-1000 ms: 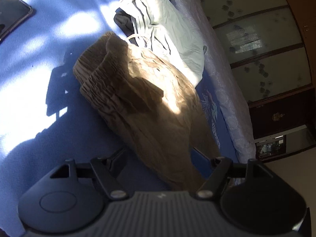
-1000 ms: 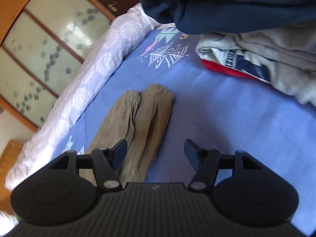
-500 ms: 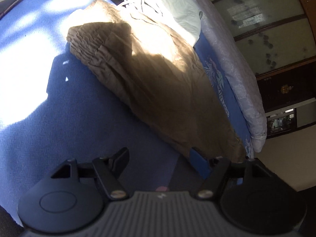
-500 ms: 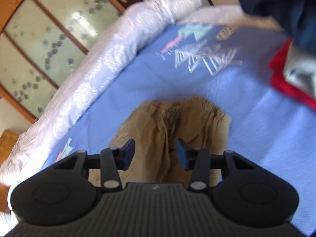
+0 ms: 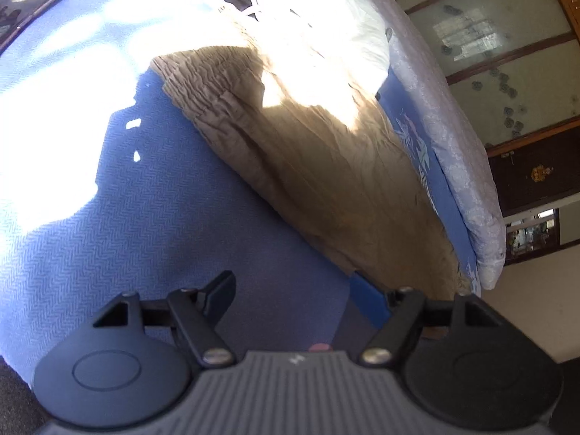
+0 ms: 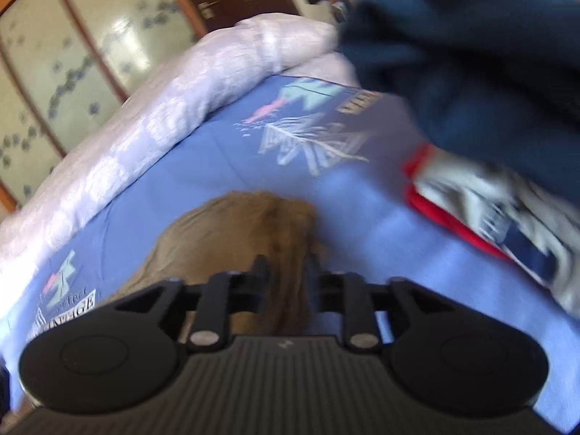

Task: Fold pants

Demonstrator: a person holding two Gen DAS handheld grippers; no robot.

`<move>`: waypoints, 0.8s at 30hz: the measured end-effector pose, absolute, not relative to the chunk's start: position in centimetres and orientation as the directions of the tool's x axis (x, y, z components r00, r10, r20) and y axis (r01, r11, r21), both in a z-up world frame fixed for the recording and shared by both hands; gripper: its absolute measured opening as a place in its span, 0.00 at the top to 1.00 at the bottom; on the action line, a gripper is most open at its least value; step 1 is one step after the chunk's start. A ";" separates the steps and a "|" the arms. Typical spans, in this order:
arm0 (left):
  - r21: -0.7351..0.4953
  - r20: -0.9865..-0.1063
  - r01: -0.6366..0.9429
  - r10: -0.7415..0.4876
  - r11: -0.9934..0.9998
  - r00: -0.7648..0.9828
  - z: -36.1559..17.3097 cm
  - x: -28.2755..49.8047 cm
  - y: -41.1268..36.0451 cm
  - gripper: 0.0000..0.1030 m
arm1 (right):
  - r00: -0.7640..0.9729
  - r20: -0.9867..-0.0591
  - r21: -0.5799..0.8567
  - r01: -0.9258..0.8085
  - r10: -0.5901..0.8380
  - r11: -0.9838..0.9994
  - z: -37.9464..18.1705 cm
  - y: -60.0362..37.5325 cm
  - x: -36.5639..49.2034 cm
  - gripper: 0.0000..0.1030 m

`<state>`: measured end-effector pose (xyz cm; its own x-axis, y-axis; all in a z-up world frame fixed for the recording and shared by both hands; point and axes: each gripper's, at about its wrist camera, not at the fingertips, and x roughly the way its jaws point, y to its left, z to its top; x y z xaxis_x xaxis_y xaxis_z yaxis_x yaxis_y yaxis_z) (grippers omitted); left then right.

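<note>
Tan pants (image 5: 308,152) lie flat on the blue bedspread (image 5: 145,217), the elastic waistband toward the upper left of the left wrist view. My left gripper (image 5: 293,297) is open and empty, low over the bedspread beside the pants. In the right wrist view, blurred by motion, the leg cuffs of the pants (image 6: 246,239) sit between my fingers. My right gripper (image 6: 286,272) is shut on the cuff fabric.
A pale folded garment (image 5: 319,11) and a dark item lie beyond the waistband. A phone (image 5: 25,0) lies at the far left. A pile of navy, grey and red clothes (image 6: 489,108) is at the right. A white quilt (image 6: 145,116) edges the bed.
My right gripper moved down onto the cuffs and closed on them. My left gripper moved back along the pants, staying open.
</note>
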<state>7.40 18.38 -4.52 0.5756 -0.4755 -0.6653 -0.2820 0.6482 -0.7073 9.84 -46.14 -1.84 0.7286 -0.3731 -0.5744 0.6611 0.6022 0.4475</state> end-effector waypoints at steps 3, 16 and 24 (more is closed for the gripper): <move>-0.735 -0.647 -0.340 -0.456 0.587 0.611 -5.3 7.8 19.5 0.27 | 0.758 -0.567 0.518 0.633 -0.323 0.575 -2.4 -46.3 8.7 0.37; -0.758 -0.625 -0.457 -0.317 0.465 0.714 -9.9 15.1 22.2 0.92 | 0.727 -0.635 0.500 0.645 -0.263 0.577 -3.5 -44.9 13.1 0.70; -0.791 -0.602 -0.440 -0.406 0.426 0.688 -7.6 13.3 25.5 0.94 | 0.767 -0.576 0.460 0.589 -0.282 0.664 0.8 -43.0 8.7 0.91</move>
